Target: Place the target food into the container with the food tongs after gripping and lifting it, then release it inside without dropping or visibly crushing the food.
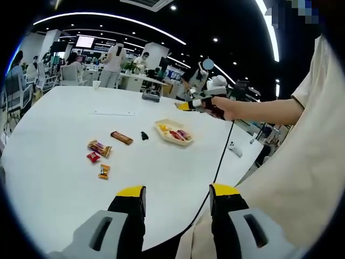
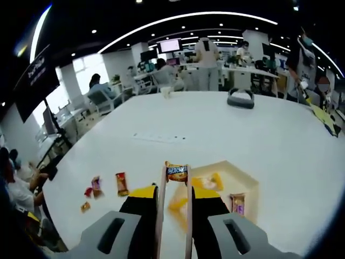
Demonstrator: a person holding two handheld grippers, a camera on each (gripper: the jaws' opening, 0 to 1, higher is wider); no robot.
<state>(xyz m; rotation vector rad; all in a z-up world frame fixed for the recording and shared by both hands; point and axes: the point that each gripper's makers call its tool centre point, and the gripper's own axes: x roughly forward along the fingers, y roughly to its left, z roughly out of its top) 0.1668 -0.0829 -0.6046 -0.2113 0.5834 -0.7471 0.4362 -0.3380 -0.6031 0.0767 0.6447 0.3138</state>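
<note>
My right claw [image 2: 173, 198] clenches the food tongs [image 2: 173, 205], whose tips pinch an orange snack packet [image 2: 176, 172] above the container [image 2: 237, 186] – already holding packets – on the white worktop [image 2: 215, 129]. My left claw [image 1: 178, 197] hangs released over the worktop's near edge; loose snacks [image 1: 99, 148] lie beyond.

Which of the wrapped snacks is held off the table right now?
The orange wrapped snack pinched between the food tongs above the cream container; the other snacks lie flat.
</note>
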